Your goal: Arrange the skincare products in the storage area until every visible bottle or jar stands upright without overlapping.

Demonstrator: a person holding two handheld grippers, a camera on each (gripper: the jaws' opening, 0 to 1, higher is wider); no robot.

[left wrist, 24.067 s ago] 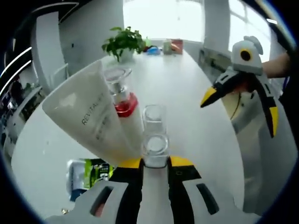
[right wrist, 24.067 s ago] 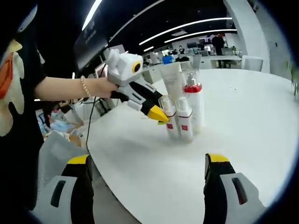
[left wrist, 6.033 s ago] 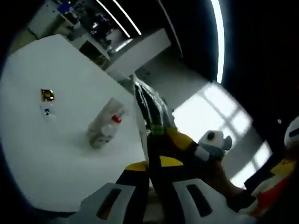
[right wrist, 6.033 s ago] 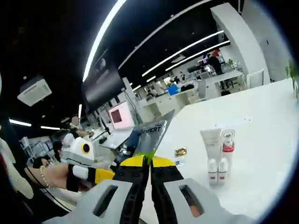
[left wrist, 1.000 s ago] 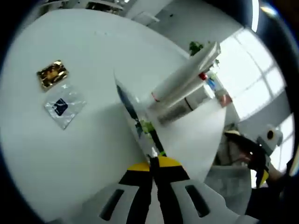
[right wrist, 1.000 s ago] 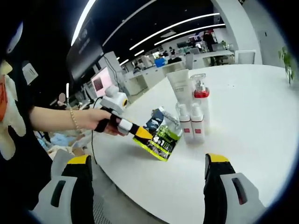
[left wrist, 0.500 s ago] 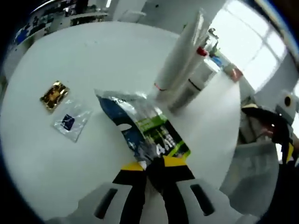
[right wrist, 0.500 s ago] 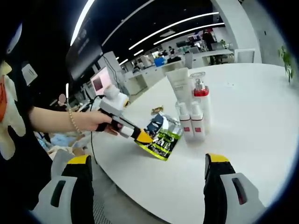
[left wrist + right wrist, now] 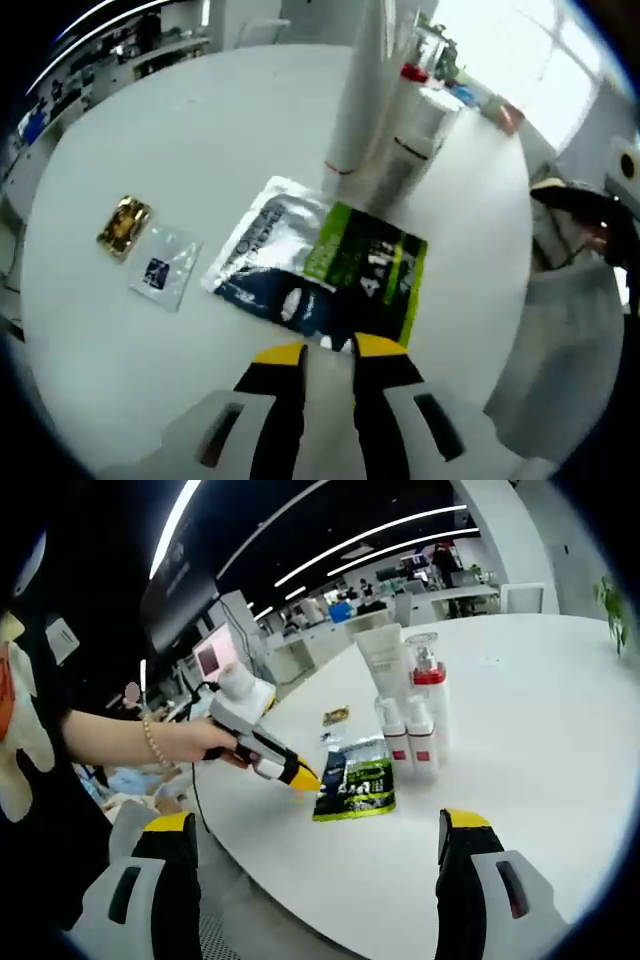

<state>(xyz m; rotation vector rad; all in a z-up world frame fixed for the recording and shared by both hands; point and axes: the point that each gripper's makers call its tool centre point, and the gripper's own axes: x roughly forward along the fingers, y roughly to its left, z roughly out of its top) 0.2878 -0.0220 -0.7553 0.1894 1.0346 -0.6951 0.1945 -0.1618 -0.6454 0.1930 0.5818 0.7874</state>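
Note:
A green, blue and silver pouch [image 9: 320, 265] lies flat on the white table [image 9: 200, 130]. My left gripper [image 9: 328, 352] stands open at the pouch's near edge, with nothing between its jaws. Behind the pouch stand a white tube [image 9: 360, 90] and a pump bottle with a red collar [image 9: 412, 110]. In the right gripper view the pouch [image 9: 355, 778] lies in front of two small bottles [image 9: 405, 738], the tube [image 9: 385, 660] and the pump bottle [image 9: 430, 695], all upright. The left gripper [image 9: 300, 777] touches the pouch's left edge. My right gripper [image 9: 315, 822] hangs wide open, well short of the table.
A gold sachet [image 9: 122, 222] and a small clear sachet [image 9: 163, 272] lie left of the pouch. A person's hand [image 9: 190, 742] holds the left gripper. The table's curved near edge [image 9: 250, 855] runs below the pouch. A plant [image 9: 612, 605] stands far right.
The pouch has gone from tilted in my left gripper's jaws to flat on the table, and the left gripper has opened and let it go. The right gripper has not moved.

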